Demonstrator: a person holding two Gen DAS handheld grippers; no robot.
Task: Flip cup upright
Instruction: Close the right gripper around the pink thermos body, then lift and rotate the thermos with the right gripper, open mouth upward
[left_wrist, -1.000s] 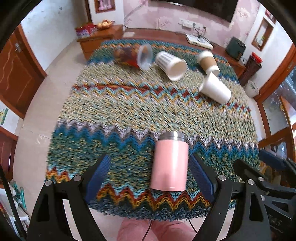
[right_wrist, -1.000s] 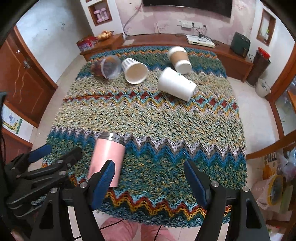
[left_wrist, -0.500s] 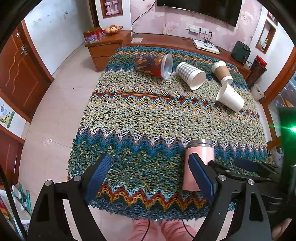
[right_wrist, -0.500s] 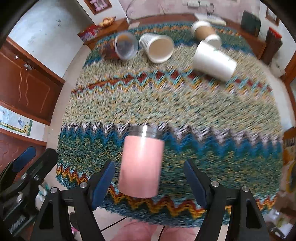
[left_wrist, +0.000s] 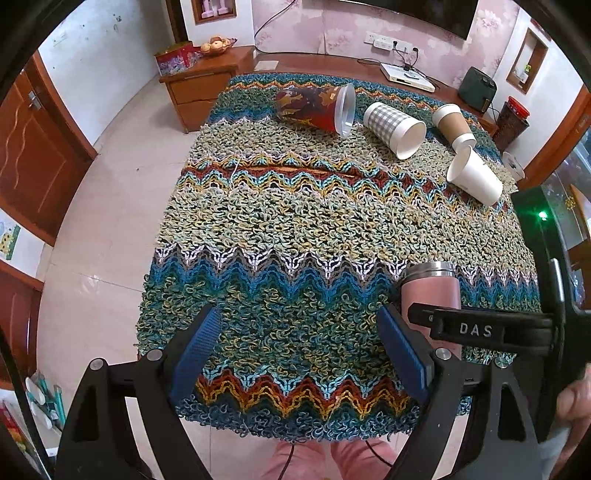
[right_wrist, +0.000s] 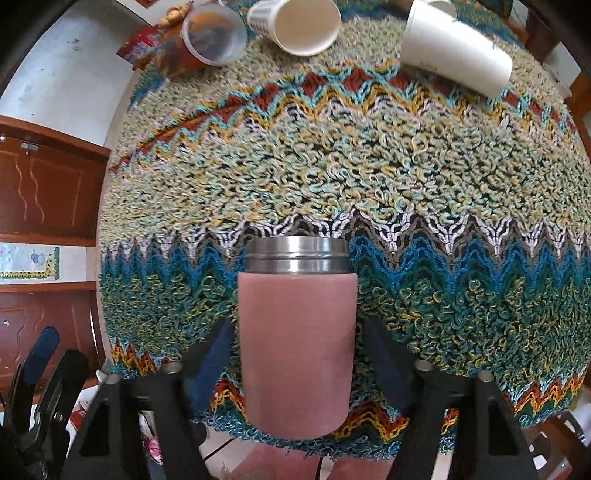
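A pink cup with a steel rim (right_wrist: 297, 350) lies on its side near the front edge of the knitted cloth, rim pointing away. My right gripper (right_wrist: 297, 354) is open, its blue pads on either side of the cup with small gaps. In the left wrist view the cup (left_wrist: 430, 291) lies at the right, partly hidden by the right gripper's black finger. My left gripper (left_wrist: 299, 347) is open and empty over the cloth, left of the cup.
Several cups lie on their sides at the far end: a red patterned cup (left_wrist: 314, 107), a checked paper cup (left_wrist: 395, 123), a brown-sleeved cup (left_wrist: 452, 125) and a white paper cup (left_wrist: 474, 175). The zigzag cloth (left_wrist: 295, 221) covers the table. The front edge is close.
My right gripper has moved down and forward so its fingers now straddle the pink cup. My left gripper has shifted left, away from the cup. The cup has not moved.
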